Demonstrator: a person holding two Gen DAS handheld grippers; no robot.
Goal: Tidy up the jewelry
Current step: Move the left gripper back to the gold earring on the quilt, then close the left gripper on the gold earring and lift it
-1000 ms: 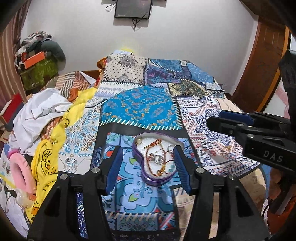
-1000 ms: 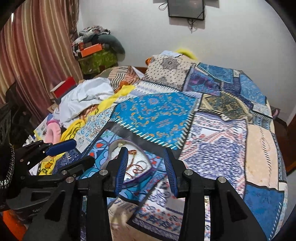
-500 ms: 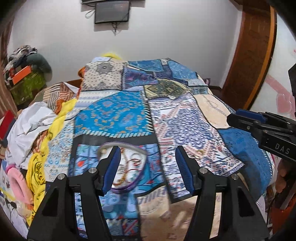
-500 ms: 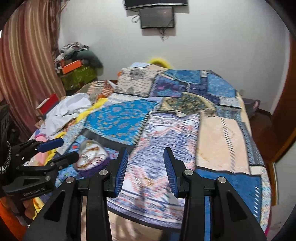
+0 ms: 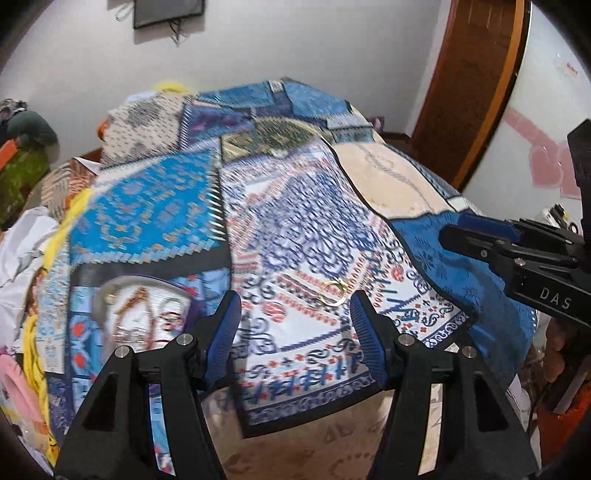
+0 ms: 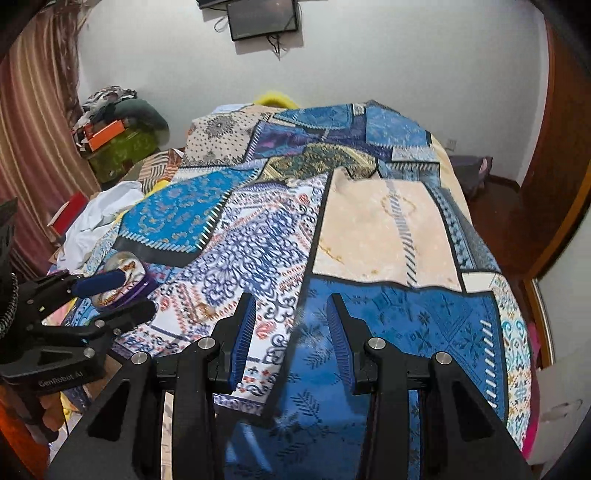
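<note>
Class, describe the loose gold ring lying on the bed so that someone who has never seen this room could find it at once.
Start at the patchwork bedspread and find its white panel with blue scrollwork and red motifs. The gold ring lies there near the bed's front edge, right of the purple heart-shaped jewelry box. It is the only piece lying loose outside that box.

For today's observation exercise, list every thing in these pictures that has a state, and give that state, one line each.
Left gripper: open, nothing between its fingers.
Right gripper: open, holding nothing.
Heart-shaped jewelry box: lid off, jewelry lying tangled inside.
Gold ring: loose on the patchwork bedspread, outside the box.
Wall screen: dark.
</note>
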